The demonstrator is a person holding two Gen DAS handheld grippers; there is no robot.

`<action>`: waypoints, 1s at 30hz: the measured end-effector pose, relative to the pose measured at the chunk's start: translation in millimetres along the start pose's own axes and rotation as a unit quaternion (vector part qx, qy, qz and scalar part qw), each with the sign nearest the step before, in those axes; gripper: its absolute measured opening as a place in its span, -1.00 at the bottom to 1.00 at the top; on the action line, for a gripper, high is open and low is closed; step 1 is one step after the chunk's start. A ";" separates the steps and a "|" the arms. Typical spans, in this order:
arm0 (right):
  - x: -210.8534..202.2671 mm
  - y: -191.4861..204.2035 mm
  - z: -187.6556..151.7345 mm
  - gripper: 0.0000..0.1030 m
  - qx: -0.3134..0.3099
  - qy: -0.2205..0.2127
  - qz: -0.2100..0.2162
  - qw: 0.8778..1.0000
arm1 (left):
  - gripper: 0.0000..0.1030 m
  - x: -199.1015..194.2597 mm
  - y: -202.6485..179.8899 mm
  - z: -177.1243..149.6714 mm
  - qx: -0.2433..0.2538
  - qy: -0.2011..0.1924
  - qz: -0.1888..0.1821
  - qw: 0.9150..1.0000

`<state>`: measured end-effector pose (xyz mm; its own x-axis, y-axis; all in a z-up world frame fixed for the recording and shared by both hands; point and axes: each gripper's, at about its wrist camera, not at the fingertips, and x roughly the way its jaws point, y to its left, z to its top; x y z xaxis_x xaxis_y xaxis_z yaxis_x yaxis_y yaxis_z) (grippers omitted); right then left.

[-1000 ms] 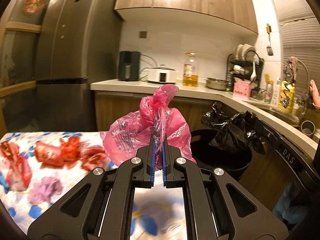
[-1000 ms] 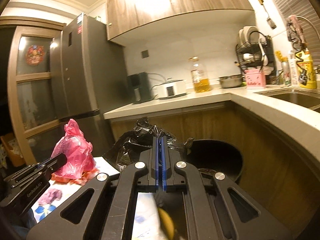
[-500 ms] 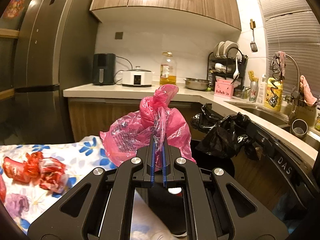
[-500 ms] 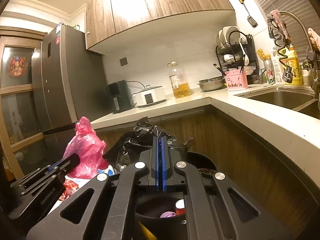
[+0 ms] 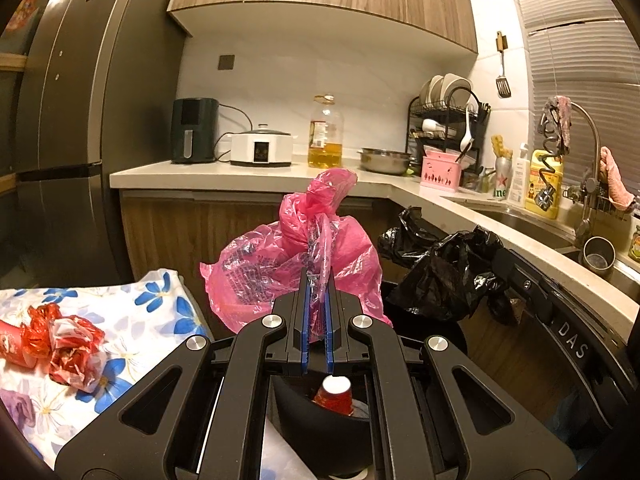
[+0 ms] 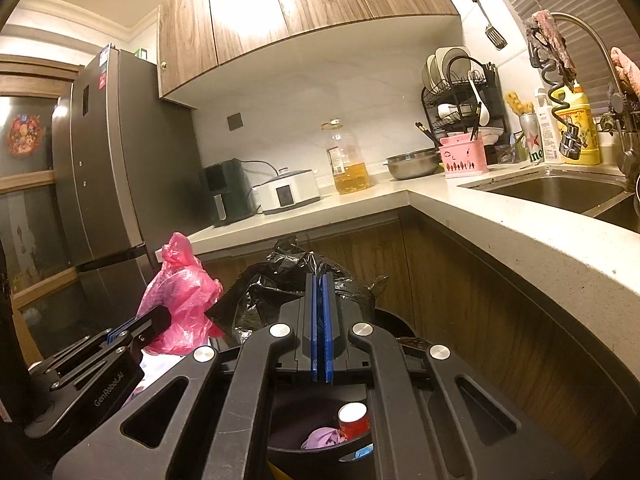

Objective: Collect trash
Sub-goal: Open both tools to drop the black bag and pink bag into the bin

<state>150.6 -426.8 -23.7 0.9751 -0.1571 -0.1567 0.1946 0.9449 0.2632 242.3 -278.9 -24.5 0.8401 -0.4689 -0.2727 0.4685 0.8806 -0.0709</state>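
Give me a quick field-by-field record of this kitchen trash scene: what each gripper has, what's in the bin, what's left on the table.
left gripper: shut on pink plastic bag
right gripper: shut on black bin liner
trash bin: black, below both grippers
in bin: red cup, purple crumpled scrap
table: floral cloth, left of bin
left on table: red wrappers

"DAS" on the right gripper point(image 5: 576, 344); "GenRobot.AI" on the left gripper point(image 6: 108, 390).
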 end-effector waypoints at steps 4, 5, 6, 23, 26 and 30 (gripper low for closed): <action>2.9 -1.1 -0.6 -0.93 -0.001 0.002 0.000 1.000 | -0.91 7.4 -2.3 -1.9 0.001 0.005 -0.003 1.000; 3.5 -1.8 -1.1 -0.93 -0.001 0.002 0.000 1.000 | -0.91 9.1 -2.3 -2.5 0.001 0.006 -0.004 1.000; 4.7 -2.9 -1.6 -0.93 0.000 0.003 0.001 1.000 | -0.91 10.8 -2.4 -3.0 0.000 0.008 -0.007 1.000; 22.1 -12.1 -11.8 -0.50 0.014 0.028 0.015 0.999 | -0.58 35.4 1.7 -13.7 -0.017 0.034 -0.043 0.998; 20.7 -13.3 -12.9 -0.47 0.016 0.031 0.012 0.999 | -0.32 34.7 2.6 -15.8 -0.017 0.033 -0.045 0.998; 17.2 -12.4 -13.4 -0.32 0.014 0.032 0.007 0.999 | -0.07 29.4 5.5 -17.2 -0.022 0.028 -0.037 0.999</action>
<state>163.5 -437.4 -42.4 0.9693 -0.1237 -0.2125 0.1839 0.9385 0.2922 264.9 -286.7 -49.4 0.7867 -0.5294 -0.3174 0.5153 0.8464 -0.1346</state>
